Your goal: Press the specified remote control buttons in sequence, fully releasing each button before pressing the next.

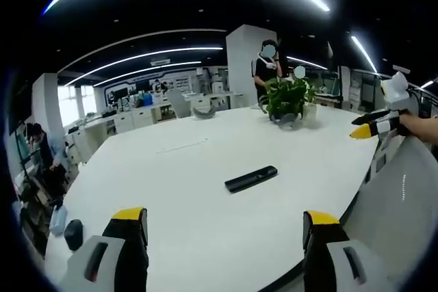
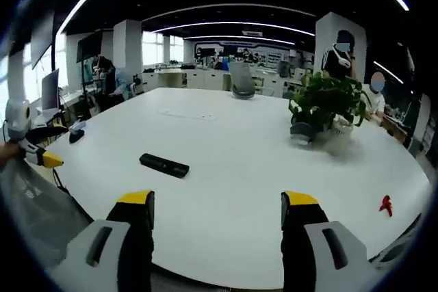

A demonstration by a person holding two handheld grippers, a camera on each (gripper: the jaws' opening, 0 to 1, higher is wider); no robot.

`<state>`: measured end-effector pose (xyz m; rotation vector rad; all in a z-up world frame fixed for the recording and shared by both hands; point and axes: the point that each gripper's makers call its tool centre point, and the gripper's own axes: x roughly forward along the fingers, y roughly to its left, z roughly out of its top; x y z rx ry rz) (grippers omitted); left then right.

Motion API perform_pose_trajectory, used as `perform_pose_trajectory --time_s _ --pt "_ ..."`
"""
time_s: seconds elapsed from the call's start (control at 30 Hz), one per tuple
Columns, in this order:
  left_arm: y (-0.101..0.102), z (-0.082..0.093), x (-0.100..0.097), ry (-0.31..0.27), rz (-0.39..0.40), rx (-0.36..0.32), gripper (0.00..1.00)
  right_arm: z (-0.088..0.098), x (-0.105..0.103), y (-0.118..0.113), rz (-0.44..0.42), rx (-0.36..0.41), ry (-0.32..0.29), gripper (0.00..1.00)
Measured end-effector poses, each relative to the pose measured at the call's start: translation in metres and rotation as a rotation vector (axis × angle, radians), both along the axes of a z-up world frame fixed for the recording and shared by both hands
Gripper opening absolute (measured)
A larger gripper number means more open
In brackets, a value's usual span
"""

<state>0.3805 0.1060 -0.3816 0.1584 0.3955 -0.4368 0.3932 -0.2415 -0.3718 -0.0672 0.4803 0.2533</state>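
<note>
Left gripper [image 1: 226,227]: jaws spread wide, nothing between them, held above the near edge of the surface [image 1: 171,169].
Right gripper [image 2: 216,210]: jaws likewise wide apart and empty, held above the near edge on its own side; in the left gripper view its yellow-tipped jaws [image 1: 373,126] show at the far right, off the edge of the surface.
Left gripper seen from the right gripper view: yellow tip [image 2: 48,160] at the far left, beyond the edge.
Remote control [image 1: 251,178]: one, black, lying flat on the surface; ahead of the left gripper and slightly to its right. In the right gripper view the remote control [image 2: 164,165] lies ahead and to the left. Neither gripper touches it; both are well apart from it.
Buttons: too small to make out.
Potted plant [image 2: 327,104]: one, farther across the surface, beyond the remote control.
Red item [image 2: 387,204]: one small piece, right of the right gripper; nature unclear.
Progress: judged at the start; no press under way, whole sequence apparently outstanding.
Next need: bring one gripper over the remote control.
</note>
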Motion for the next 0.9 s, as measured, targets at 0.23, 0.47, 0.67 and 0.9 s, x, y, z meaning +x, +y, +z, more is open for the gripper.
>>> perform_pose_trajectory --time_s 0.23,0.47,0.67,0.9 --pt "0.001 -0.002 -0.002 0.002 0.006 0.019 0.99 -0.006 -0.002 -0.003 0.006 -0.085 0.026 0.75" --pt "-0.005 -0.003 -0.004 0.008 -0.023 0.022 0.99 -0.006 0.0 -0.007 0.016 -0.098 0.019 0.7" --pt "0.001 0.002 0.001 -0.008 0.007 0.001 0.99 -0.011 -0.002 -0.004 0.039 -0.132 0.052 0.7" --pt "-0.005 0.003 -0.001 -0.023 -0.009 0.018 0.99 -0.017 0.001 -0.012 0.043 -0.184 0.065 0.68"
